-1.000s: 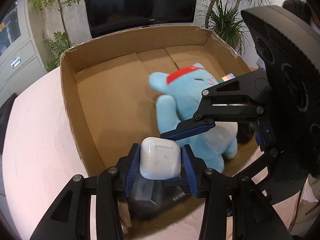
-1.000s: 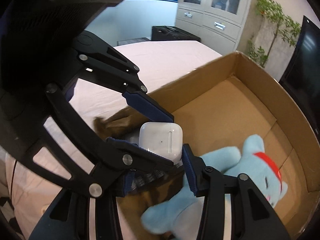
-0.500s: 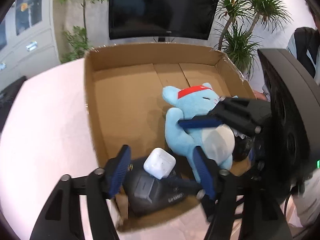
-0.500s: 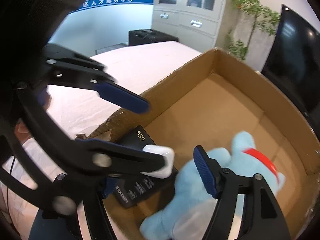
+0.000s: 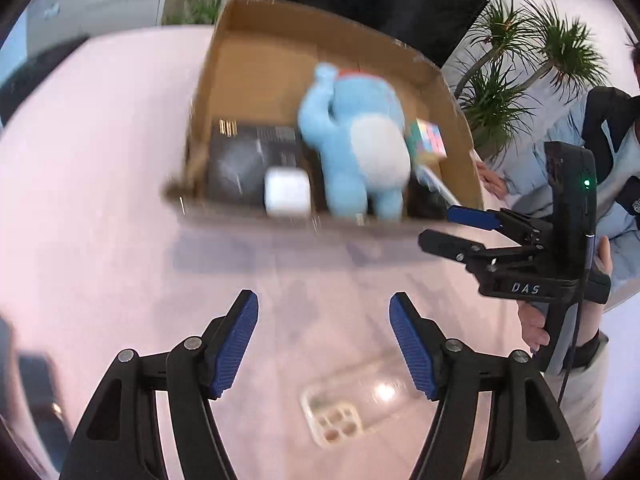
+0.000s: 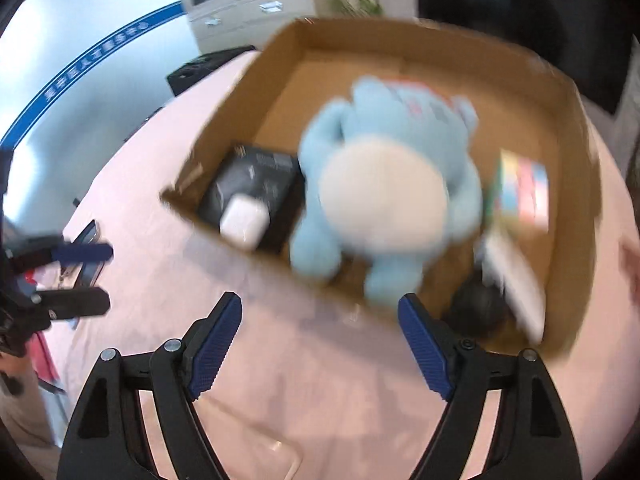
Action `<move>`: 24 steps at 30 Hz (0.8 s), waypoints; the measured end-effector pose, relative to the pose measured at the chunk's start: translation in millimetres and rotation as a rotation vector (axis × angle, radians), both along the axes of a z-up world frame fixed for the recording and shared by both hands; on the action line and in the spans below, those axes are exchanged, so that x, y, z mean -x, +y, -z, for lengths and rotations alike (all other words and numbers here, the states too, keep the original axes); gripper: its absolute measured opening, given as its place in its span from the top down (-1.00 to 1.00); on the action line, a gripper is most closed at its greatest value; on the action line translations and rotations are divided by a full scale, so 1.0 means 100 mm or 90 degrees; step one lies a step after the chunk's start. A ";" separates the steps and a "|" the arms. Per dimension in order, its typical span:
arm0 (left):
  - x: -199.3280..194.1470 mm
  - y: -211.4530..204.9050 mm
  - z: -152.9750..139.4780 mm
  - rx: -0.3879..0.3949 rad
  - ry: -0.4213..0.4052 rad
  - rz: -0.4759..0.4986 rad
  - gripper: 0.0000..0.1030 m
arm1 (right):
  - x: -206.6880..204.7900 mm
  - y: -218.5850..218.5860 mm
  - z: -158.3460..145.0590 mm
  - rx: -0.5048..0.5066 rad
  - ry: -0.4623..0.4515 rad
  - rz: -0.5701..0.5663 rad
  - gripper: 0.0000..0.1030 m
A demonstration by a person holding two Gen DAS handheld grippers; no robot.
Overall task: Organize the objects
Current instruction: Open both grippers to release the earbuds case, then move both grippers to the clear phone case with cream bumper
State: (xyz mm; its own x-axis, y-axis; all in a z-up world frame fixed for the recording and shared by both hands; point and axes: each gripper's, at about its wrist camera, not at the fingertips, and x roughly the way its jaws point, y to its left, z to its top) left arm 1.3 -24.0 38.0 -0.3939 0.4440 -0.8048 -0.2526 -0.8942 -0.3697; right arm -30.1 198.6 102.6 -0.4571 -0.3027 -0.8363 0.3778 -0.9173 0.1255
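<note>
A cardboard box (image 5: 320, 52) (image 6: 576, 128) stands on the pink table. In it lie a blue plush toy (image 5: 356, 140) (image 6: 384, 188), a white earbud case (image 5: 287, 197) (image 6: 243, 221) on a black box (image 5: 244, 160) (image 6: 260, 180), and a colourful cube (image 5: 429, 140) (image 6: 520, 192). My left gripper (image 5: 324, 340) is open and empty, back from the box over the table. My right gripper (image 6: 320, 344) is open and empty, just short of the box's near wall. It also shows in the left wrist view (image 5: 464, 228).
A clear phone case (image 5: 352, 404) lies on the table under my left gripper. A phone (image 6: 86, 256) lies at the left. A dark round object (image 6: 480, 304) and a white stick (image 6: 516, 280) sit in the box's right corner. A person (image 5: 592, 148) stands at the right.
Both grippers let go of the white earbud case, opened wide and pulled back out of the box. The case now rests on the black box.
</note>
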 end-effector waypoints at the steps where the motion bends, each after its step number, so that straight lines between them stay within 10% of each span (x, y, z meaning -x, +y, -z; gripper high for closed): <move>1: -0.07 0.04 0.06 0.016 0.003 0.005 -0.31 | -0.12 0.06 0.04 -0.006 -0.006 0.014 -0.55; 13: -0.80 0.29 0.94 0.038 -0.051 0.017 -0.31 | -1.13 0.70 0.57 0.007 -0.001 0.108 -0.97; 24: -1.17 0.34 1.10 0.061 -0.019 0.002 -0.31 | -1.50 0.39 1.04 0.079 -0.016 0.051 -0.39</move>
State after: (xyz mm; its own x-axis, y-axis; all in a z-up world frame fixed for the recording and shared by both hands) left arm 118.0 10.2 -72.2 -0.3682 0.3661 -0.8546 -0.2454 -0.9249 -0.2905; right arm 119.7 237.8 -1.5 -0.4638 -0.3682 -0.8058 0.2998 -0.9211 0.2483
